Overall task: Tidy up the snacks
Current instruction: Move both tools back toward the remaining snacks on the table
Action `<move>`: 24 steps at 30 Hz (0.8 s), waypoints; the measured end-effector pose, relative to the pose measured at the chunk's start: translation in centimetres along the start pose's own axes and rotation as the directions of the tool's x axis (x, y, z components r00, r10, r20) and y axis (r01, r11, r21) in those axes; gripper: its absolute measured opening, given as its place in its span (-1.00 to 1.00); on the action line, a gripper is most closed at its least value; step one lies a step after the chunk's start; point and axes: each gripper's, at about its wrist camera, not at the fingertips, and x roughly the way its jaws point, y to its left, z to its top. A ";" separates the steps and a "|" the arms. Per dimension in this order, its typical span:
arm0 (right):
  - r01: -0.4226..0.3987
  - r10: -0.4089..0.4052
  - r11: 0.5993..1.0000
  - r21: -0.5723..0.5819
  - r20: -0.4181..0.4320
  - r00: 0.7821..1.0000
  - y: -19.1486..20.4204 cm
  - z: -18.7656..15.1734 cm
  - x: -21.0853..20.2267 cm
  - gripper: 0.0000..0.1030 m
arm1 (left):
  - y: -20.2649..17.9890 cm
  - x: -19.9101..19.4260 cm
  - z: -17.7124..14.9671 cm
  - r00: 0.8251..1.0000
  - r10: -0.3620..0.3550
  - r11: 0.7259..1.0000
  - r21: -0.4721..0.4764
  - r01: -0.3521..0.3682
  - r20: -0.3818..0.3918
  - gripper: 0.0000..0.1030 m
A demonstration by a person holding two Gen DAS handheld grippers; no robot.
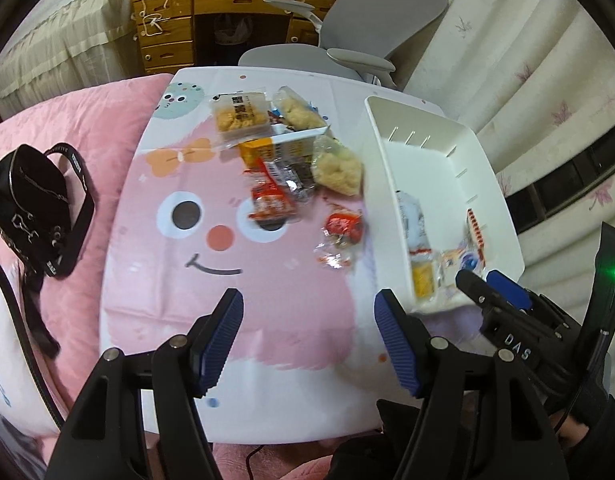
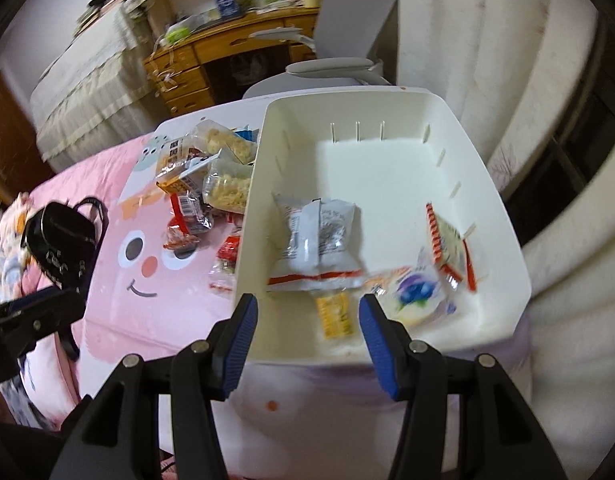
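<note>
The left tongs (image 1: 308, 338) gape empty over the tabletop (image 1: 155, 288), the snack pile (image 1: 283, 148) loose at their 12 o'clock; a sweep there could knock packets onto the bed (image 1: 67, 120). The right tongs (image 2: 305, 344) stand parted, empty, at the bin (image 2: 503, 216) rim; they could tip it, spilling the packets inside.

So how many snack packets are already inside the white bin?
4 that I can see in the white bin: a grey-white bag, a small yellow packet below it, a blueberry pouch, and a red-edged packet leaning on the right wall. Others may hide underneath.
</note>
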 end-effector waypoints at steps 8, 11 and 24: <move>0.028 -0.030 0.988 0.153 0.014 0.999 3.2 -2.4 -0.7 0.02 | 3.6 -1.2 -0.2 1.000 -0.017 0.991 0.130 0.019 -0.015 0.30; 0.033 -0.036 0.980 0.197 0.015 0.999 4.6 -3.3 -0.5 0.02 | 4.9 -1.3 0.1 0.999 -0.027 0.985 0.169 0.030 -0.022 0.30; 0.051 -0.063 0.951 0.306 0.029 0.998 10.7 -5.5 1.3 0.02 | 8.9 0.7 1.7 0.995 -0.054 0.954 0.289 0.075 -0.082 0.30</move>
